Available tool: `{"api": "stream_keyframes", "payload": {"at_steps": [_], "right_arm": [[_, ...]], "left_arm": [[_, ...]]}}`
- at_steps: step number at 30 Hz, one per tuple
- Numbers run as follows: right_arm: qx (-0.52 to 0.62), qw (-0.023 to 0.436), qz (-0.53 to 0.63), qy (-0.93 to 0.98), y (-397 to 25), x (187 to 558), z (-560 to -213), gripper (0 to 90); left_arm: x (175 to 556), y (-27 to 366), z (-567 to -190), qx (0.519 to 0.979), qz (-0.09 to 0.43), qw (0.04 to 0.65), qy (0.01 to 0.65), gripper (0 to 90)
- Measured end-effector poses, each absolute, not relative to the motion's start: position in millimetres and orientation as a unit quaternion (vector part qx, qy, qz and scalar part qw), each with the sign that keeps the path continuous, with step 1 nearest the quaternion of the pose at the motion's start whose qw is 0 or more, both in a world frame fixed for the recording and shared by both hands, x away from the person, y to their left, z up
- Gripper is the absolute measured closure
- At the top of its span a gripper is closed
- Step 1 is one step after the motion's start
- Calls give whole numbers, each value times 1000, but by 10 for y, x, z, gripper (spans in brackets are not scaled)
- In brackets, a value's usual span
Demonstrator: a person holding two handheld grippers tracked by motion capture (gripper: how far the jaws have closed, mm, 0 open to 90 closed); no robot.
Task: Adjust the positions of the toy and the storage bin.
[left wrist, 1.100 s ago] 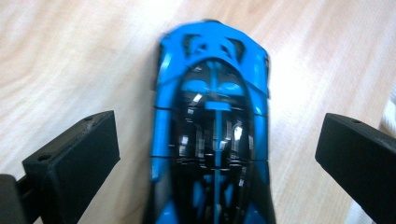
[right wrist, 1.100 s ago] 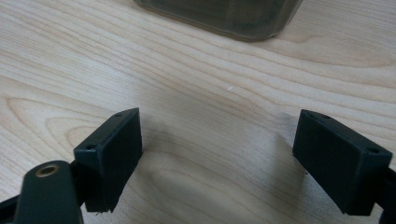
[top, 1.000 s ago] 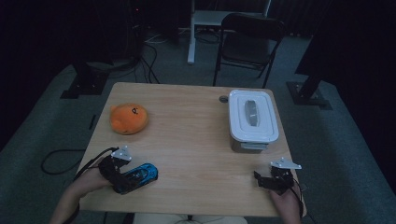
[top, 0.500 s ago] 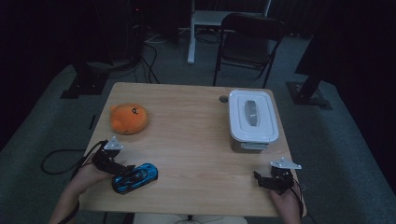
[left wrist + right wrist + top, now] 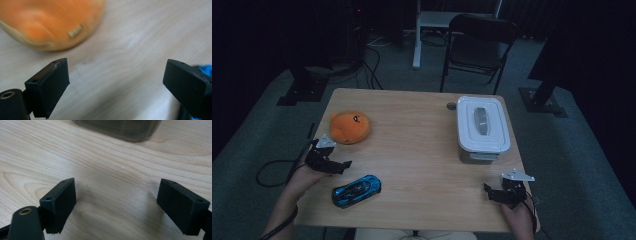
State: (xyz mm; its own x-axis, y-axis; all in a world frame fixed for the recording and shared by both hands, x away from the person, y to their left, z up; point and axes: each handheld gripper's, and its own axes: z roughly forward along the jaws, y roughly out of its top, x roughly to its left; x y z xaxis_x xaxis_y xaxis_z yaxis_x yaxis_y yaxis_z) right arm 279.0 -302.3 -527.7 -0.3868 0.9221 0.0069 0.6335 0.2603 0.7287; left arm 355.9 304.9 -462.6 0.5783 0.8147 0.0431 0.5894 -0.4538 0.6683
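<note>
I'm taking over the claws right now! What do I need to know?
Left claw: open, holding nothing, between the orange plush toy and the blue toy car.
Right claw: open, holding nothing, at the near right of the table, pointing at the white box.
Done: the car lies free on the table, touching no claw.
Left: the box lid is on; the plush and car are both outside it. Likely pick one up next.
</note>
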Motion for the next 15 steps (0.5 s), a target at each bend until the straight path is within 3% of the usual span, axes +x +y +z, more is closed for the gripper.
{"api": "stream_keyframes", "payload": {"at_steps": [11, 15], "right_arm": [[509, 217, 332, 763, -3023, 2790, -5277, 152], [510, 217, 332, 763, -3023, 2790, -5277, 152]], "left_arm": [[3765, 3227, -4562, 807, 222, 294, 461, 161], [3845, 3263, -4557, 803, 237, 286, 467, 268]]}}
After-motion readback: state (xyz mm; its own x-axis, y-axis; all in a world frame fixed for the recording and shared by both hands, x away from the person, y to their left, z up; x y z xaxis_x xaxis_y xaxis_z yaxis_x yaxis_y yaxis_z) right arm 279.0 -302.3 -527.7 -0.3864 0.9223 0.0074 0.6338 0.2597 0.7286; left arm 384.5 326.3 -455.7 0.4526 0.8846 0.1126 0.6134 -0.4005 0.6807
